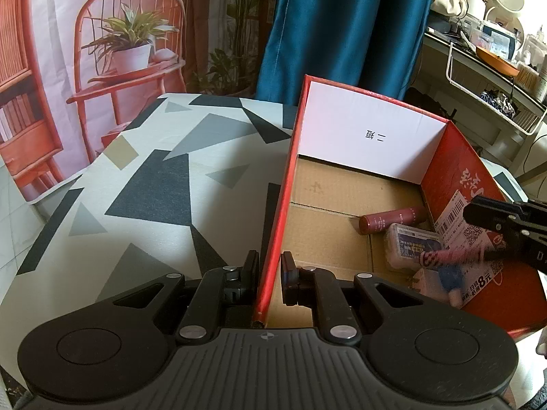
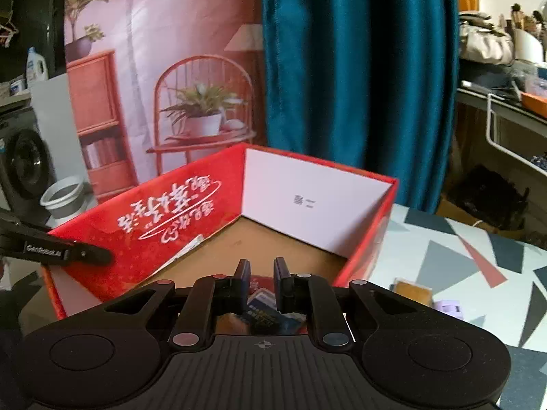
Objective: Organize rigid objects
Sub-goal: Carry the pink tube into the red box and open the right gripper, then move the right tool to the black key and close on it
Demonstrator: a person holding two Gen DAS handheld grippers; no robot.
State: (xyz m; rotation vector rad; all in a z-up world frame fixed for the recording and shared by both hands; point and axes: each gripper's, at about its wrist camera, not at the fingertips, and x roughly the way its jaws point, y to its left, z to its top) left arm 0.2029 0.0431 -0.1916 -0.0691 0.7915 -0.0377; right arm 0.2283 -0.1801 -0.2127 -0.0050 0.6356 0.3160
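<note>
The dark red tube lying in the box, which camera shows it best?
The left wrist view. There the dark red tube lies in full on the cardboard floor of the red box, beside a clear plastic case. In the right wrist view, the right tongs block almost all of it.

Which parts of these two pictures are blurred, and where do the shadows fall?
Left wrist view: the pink patterned item in the red box is motion-smeared; the gripper's shadow darkens the table. Right wrist view: mildly soft overall, box floor shaded; both views bend straight edges.
</note>
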